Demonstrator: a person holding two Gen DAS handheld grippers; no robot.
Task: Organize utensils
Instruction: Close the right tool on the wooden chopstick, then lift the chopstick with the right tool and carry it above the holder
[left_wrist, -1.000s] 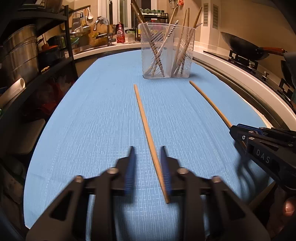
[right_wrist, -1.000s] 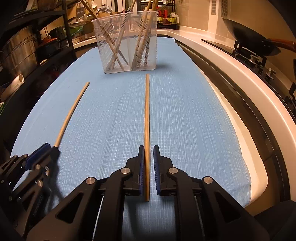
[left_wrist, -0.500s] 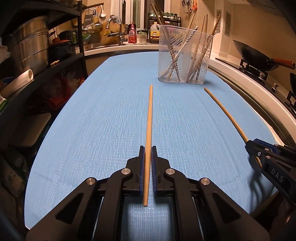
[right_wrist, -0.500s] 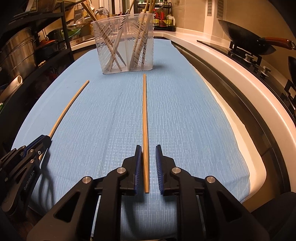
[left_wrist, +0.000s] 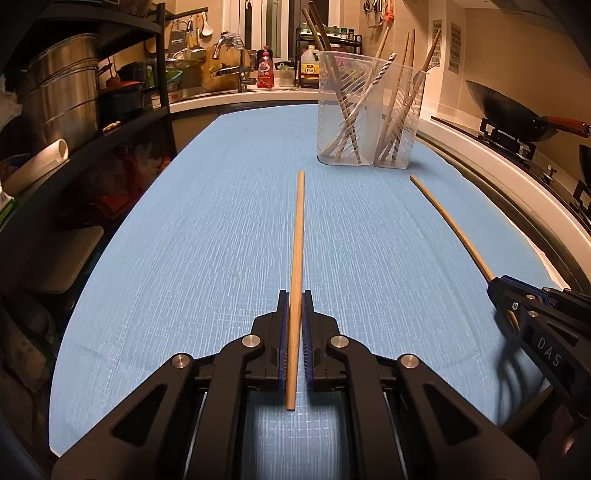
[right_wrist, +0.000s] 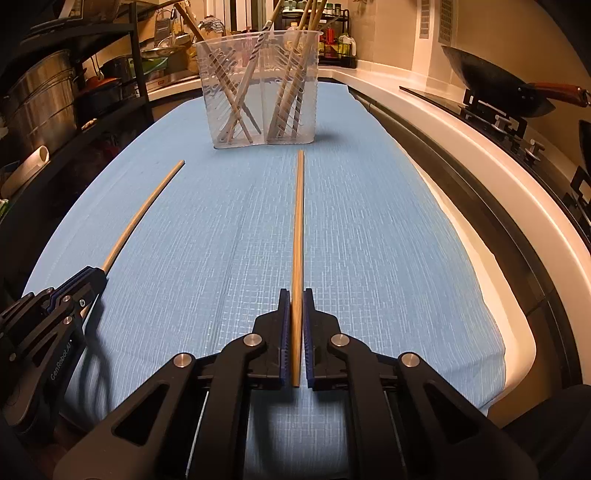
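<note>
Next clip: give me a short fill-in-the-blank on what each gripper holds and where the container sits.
1. The left gripper has its jaws shut on a wooden ____.
2. The right gripper holds ____ chopstick(s).
3. The clear plastic holder has ____ compartments, each with sticks in it.
4. Everything rests on a ____ cloth.

Missing words: chopstick; one; two; blue

In the left wrist view, one chopstick runs up the frame's centre on the cloth; another chopstick lies right; the container stands upper right.
</note>
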